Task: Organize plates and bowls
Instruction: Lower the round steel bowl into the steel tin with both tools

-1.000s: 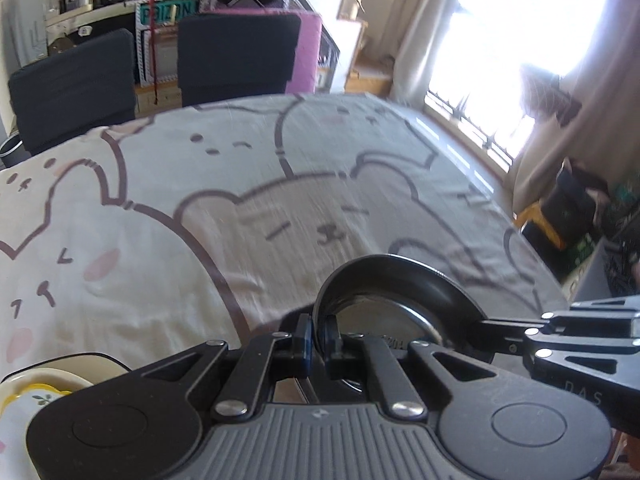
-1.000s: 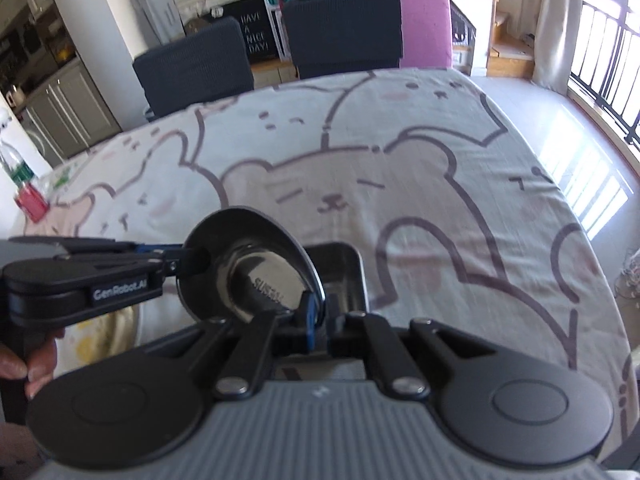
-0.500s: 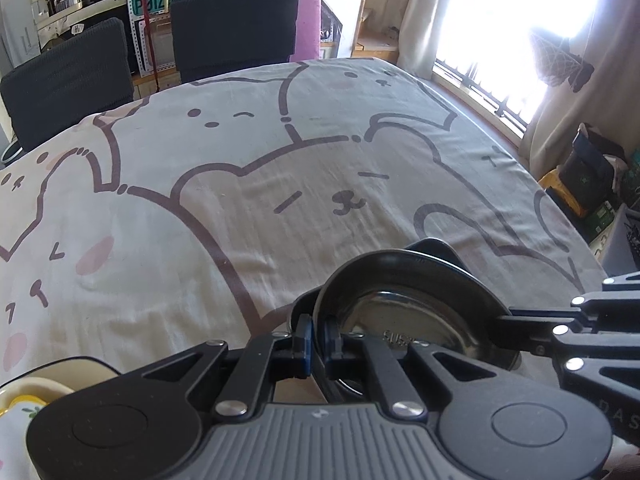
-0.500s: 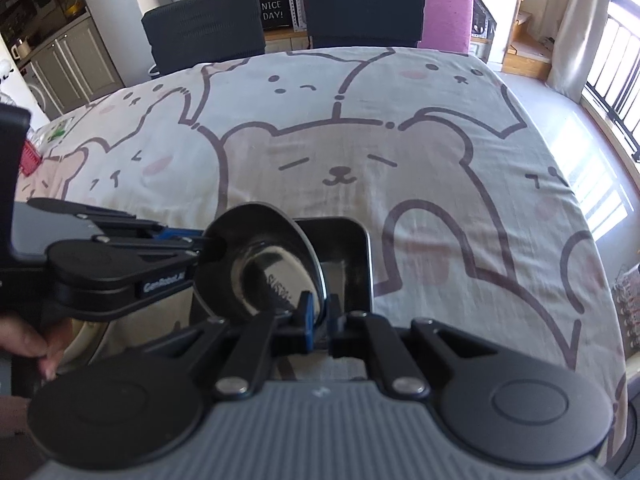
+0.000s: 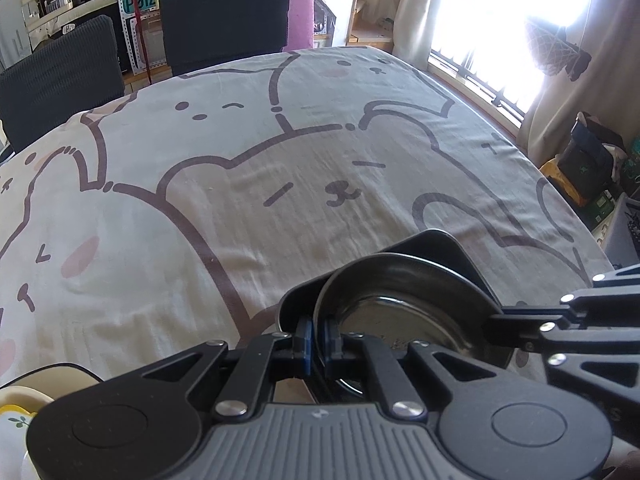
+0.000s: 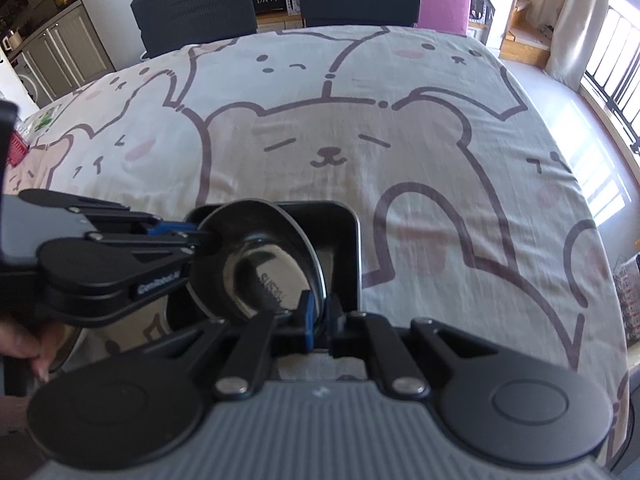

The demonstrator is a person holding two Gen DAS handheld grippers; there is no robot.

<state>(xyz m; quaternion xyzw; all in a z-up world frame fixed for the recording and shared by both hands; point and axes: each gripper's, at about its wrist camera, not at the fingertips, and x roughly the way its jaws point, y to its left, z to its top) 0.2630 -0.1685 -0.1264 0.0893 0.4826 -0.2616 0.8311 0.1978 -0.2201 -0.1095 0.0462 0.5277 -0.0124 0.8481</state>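
Left wrist view: left gripper (image 5: 316,338) clenched on near rim of round shiny steel bowl (image 5: 404,312), right gripper (image 5: 496,322) pinching opposite rim. Bowl tilted, held over dark square metal tray (image 6: 344,236) on bear-print tablecloth (image 6: 400,128). Cream floral plate (image 5: 16,412) at lower left.

The left gripper (image 5: 316,338), at the bottom centre of its own view, points steeply down with its jaws pinched nearly together. The right gripper (image 6: 322,316) sits likewise in its view, jaws nearly closed. A hand (image 6: 22,344) grips a handle at lower left there.
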